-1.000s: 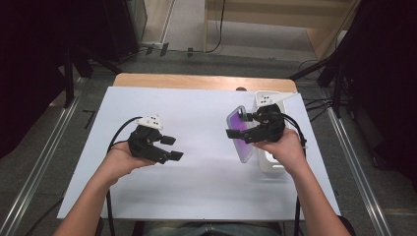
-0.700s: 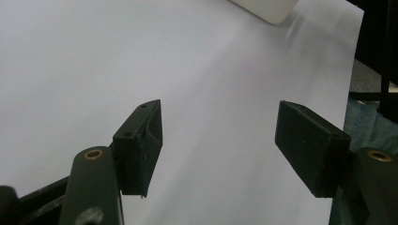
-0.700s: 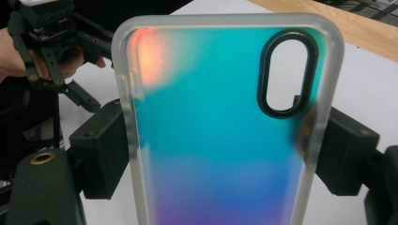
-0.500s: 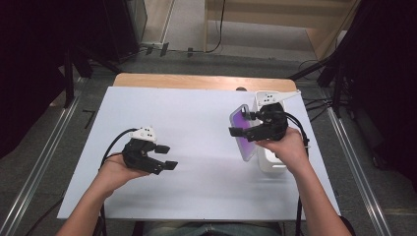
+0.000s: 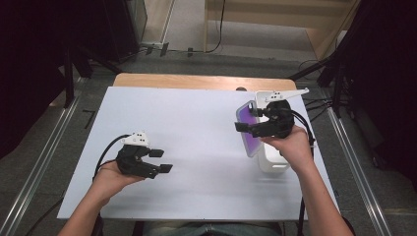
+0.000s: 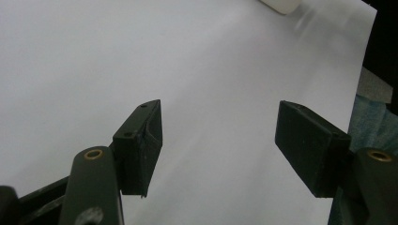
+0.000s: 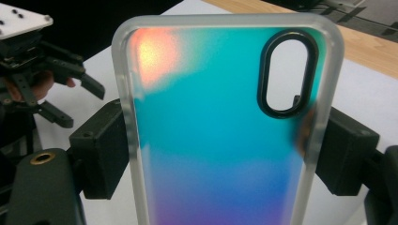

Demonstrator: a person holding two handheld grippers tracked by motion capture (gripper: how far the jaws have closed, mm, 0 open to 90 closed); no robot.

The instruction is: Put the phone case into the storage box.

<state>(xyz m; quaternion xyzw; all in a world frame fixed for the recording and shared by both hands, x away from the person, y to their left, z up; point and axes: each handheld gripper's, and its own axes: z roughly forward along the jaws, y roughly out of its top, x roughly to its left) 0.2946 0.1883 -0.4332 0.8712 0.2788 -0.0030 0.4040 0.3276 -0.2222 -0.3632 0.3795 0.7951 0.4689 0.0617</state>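
Note:
A phone case with a frosted rim, a teal-to-purple back and an oval camera cutout stands upright between my right gripper's jaws. They press on its two long sides. From above, the case looks purple and my right gripper holds it on edge at the table's right, shut on it. My left gripper hovers low over the near-left of the white tabletop. In its own view the left gripper has its jaws wide apart with only bare table between them.
A white box-like holder rests on the table under my right hand, and its corner shows far off in the left gripper view. A wooden strip runs along the table's far edge. Dark stands and cables surround the table.
My left gripper has drawn back toward the person and slightly left, still open. My right gripper has kept the case almost in place.

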